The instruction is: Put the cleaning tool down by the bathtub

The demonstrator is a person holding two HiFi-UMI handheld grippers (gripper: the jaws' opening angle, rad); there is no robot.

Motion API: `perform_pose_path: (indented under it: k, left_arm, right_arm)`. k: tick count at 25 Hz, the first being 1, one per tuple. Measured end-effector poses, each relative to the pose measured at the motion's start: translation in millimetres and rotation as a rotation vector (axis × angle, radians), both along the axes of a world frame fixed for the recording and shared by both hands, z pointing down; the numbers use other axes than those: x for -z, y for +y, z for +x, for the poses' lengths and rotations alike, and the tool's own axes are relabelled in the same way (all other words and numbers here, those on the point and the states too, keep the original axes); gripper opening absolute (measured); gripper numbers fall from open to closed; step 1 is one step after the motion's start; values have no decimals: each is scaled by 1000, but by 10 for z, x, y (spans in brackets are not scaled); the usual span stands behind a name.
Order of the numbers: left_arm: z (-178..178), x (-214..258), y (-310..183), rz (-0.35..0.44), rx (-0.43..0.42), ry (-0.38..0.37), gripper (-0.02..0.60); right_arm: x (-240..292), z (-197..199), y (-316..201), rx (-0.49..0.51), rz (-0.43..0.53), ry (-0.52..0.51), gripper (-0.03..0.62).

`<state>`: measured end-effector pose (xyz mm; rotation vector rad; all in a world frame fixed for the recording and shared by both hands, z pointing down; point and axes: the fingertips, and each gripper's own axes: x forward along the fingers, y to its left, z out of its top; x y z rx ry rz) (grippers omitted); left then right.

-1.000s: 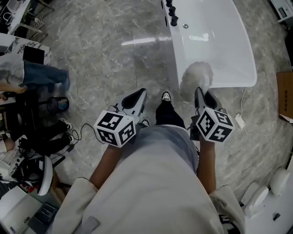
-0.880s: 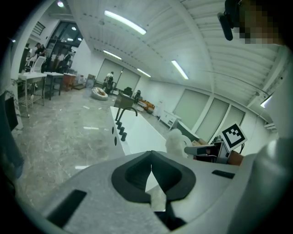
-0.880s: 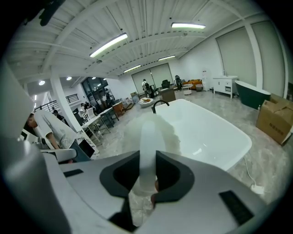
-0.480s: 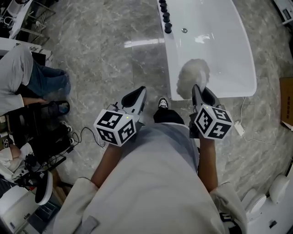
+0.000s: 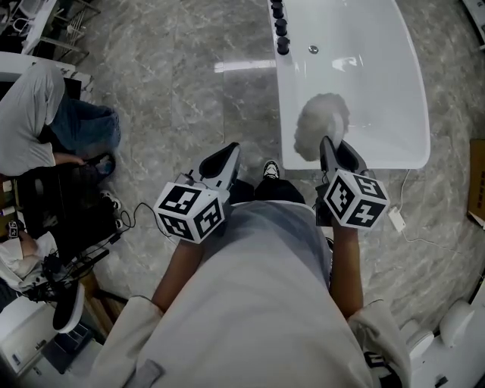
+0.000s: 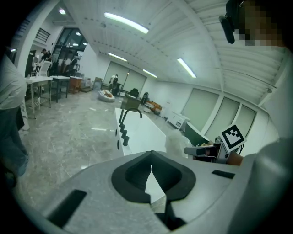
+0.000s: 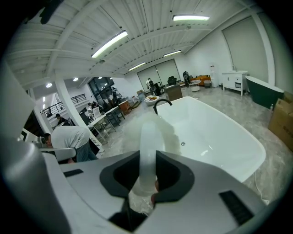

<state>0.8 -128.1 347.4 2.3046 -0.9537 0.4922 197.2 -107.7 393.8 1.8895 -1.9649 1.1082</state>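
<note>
The cleaning tool is a fluffy white duster head (image 5: pixel 322 125) on a pale translucent handle (image 7: pixel 147 146). My right gripper (image 5: pixel 333 154) is shut on that handle, and the fluffy head (image 7: pixel 153 125) sticks out ahead of the jaws, over the near left corner of the white bathtub (image 5: pixel 364 68). In the right gripper view the tub (image 7: pixel 215 132) lies just beyond the jaws. My left gripper (image 5: pixel 226 157) hangs over the grey marble floor left of the tub. Its jaws (image 6: pixel 151 165) meet at the tips with nothing between them.
Black tap knobs (image 5: pixel 281 23) line the tub's far left rim. A person in a grey top (image 5: pixel 34 114) bends over black gear and cables (image 5: pixel 68 220) at the left. A white plug with its cord (image 5: pixel 395 220) lies on the floor right of me. A cardboard box (image 5: pixel 477 178) sits at the right edge.
Both grippers have moved forward toward the bathtub. The duster head now overlaps the tub's near corner instead of hanging beside it. The person at the left has bent further over.
</note>
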Motion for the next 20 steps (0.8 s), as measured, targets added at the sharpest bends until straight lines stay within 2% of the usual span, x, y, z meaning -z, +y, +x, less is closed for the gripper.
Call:
perform_pose_path:
  k: [10,20]
  left_arm:
    - [-21,-87,-31,-28,29,30,5]
    - [-130,-102,-65,-27,40,0,5]
  right_arm:
    - [-139,1,-58,40,-21,24,75]
    - [-308,-75,-167,75,-30,20,75]
